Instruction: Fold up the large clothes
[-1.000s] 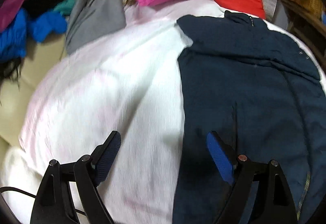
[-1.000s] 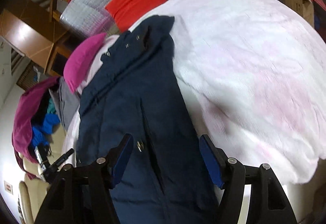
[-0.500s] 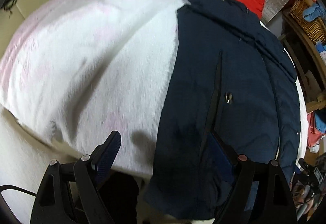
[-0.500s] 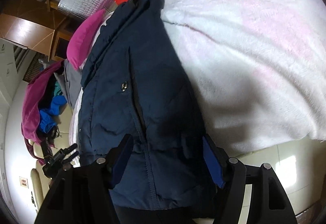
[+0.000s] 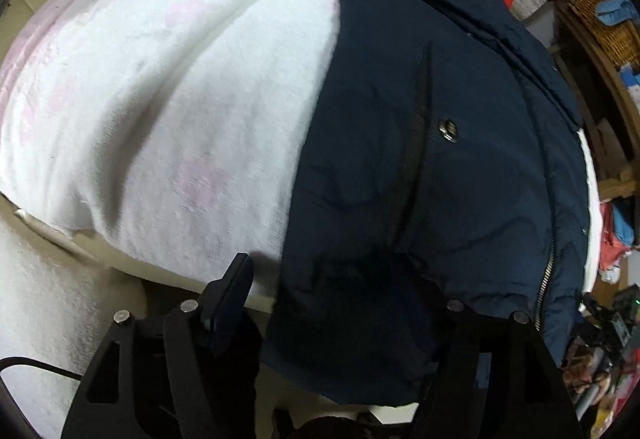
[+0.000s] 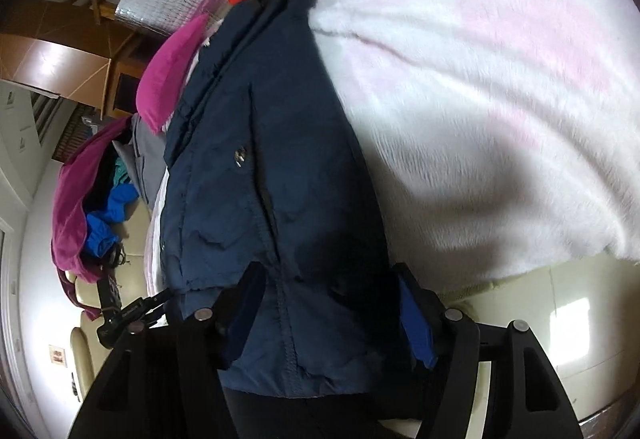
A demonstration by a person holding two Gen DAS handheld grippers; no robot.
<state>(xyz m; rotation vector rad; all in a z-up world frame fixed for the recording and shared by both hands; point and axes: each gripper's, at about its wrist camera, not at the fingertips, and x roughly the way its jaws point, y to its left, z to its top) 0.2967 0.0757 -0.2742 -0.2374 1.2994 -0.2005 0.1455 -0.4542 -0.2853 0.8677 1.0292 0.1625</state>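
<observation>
The navy jacket (image 5: pixel 432 159) lies lengthwise on the white blanket (image 5: pixel 180 87), collar toward the far edge by the pink pillow (image 6: pixel 172 67), hem overhanging the near edge. The left gripper (image 5: pixel 332 303) tilts steeply down, its fingers (image 5: pixel 228 295) closing around the hem's left corner, apparently not yet pinching. The right gripper (image 6: pixel 332 315) straddles the hem, fingers half-spread.

White blanket (image 5: pixel 168 87), magenta pillow (image 6: pixel 172 67)

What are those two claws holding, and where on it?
Nothing yet, it seems. Left gripper and right gripper both straddle the bottom hem of the navy jacket with jaws open; the left's have just been closing.
</observation>
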